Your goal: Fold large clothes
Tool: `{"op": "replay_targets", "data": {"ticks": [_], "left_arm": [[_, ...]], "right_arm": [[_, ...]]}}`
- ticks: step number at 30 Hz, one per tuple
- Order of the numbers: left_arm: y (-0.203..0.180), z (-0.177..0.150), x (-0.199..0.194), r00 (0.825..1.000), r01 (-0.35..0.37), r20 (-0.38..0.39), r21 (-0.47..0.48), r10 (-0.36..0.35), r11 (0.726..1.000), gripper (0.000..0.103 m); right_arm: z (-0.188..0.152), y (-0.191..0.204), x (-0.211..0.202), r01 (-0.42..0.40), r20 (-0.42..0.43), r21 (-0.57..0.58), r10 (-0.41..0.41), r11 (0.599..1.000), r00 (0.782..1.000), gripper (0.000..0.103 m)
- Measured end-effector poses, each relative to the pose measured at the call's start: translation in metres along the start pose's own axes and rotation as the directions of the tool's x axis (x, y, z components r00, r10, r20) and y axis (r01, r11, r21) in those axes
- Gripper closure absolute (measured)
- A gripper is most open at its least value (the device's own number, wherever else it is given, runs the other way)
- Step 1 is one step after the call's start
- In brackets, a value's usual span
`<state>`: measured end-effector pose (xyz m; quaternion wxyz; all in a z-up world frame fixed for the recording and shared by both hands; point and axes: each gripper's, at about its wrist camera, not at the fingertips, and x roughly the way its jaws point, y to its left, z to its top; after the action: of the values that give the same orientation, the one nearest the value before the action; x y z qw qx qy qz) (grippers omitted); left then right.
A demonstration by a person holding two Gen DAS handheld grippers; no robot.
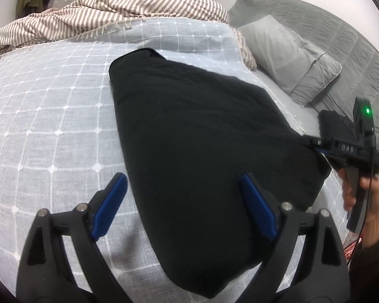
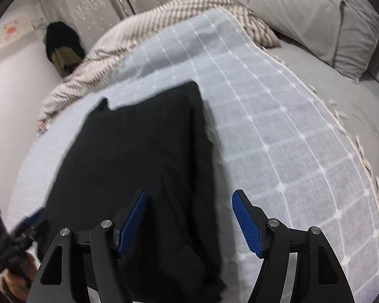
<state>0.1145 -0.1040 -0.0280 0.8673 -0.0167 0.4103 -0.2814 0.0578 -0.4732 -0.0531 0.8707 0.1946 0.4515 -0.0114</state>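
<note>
While both tongs hovered over the bed, I logged:
Garment: black folded garment lay flat on the blue checked blanket.
Left gripper: jaws wide, empty, above the garment's near edge.
Right gripper: jaws wide, empty, over the garment's right edge.
Pillow: grey, beyond the blanket.

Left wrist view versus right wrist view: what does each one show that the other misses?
Only the left wrist view shows the grey quilted headboard and the right gripper's green light. Only the right wrist view shows the wall picture. Both show the black garment lying on the blue grid bedspread, the striped blanket, the grey pillow and clothes hanging on the wall. Both grippers, left and right, are open.
</note>
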Motion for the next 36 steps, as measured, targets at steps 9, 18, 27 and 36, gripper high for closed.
{"op": "replay_targets", "data": {"ticks": [9,18,27,36], "left_arm": [[-0.011,-0.004,-0.007,0.997,-0.047,-0.059,0.069,0.051,0.996,0.0],[0.031,0.006,-0.009,0.983,0.119,-0.113,-0.205,-0.144,0.972,0.0],[0.056,0.008,-0.005,0.974,0.177,-0.093,-0.268,-0.208,0.947,0.0],[0.08,0.022,0.042,0.912,0.265,-0.194,-0.39,-0.361,0.882,0.001]], "right_arm": [[-0.016,-0.031,0.001,-0.052,-0.065,0.086,0.058,0.995,0.996,0.014],[0.0,-0.014,-0.039,0.062,-0.046,0.009,-0.061,0.998,0.997,0.008],[0.007,-0.007,-0.035,0.038,-0.144,-0.068,-0.048,0.997,0.988,0.008],[0.02,-0.047,0.017,-0.263,-0.223,0.245,0.318,0.933,0.922,0.008]]}}
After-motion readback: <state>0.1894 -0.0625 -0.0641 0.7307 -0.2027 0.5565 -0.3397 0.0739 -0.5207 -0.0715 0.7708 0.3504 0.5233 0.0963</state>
